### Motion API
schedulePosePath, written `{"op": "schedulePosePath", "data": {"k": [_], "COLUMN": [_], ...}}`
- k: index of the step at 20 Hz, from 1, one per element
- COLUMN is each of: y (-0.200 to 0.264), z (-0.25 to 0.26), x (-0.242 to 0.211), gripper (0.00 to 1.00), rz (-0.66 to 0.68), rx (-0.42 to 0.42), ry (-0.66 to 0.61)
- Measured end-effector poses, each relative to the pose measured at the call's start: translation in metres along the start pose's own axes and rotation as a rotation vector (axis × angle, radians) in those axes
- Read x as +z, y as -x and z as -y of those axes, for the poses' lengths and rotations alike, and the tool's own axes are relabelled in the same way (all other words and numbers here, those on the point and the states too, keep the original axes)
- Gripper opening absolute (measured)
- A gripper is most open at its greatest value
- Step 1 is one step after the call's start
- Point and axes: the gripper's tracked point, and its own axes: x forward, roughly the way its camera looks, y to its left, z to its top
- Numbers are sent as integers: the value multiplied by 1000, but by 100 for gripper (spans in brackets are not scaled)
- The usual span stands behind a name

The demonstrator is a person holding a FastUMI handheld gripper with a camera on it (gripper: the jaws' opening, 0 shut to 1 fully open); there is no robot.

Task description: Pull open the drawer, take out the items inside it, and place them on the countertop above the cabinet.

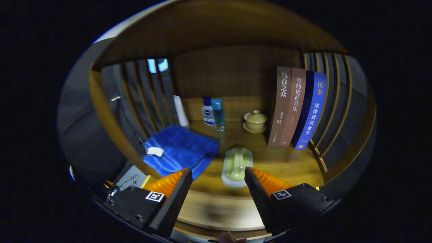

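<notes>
My gripper (217,170) is open, its orange-and-black fingers spread wide with nothing held between them. Just ahead of the fingertips, in line with the gap and nearer the right finger, a pale green oblong item (236,165) with a whitish rim lies flat on the wooden countertop (290,162). A folded blue towel (180,150) with a white tag lies on the countertop ahead of the left finger, its near corner close to that fingertip.
At the back stand a white-and-blue bottle (208,115), a slim teal bottle (218,114) and a lidded beige cup on a saucer (255,121). Three upright books (297,111) stand at the right. Slatted wooden sides (332,101) and a shelf overhead enclose the space.
</notes>
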Motion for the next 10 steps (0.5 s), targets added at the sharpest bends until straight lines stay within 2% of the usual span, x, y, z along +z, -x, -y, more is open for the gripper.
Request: {"op": "schedulePosePath", "data": {"k": [2, 5, 8, 10], "y": [33, 81, 103, 115], "z": [-7, -5, 1, -13], "x": [-1, -7, -24, -60], "gripper": [100, 99, 99, 99], "rz": [108, 277, 446, 452], "rx": [-9, -73, -139, -114], "ry": [-1, -46, 69, 88]}}
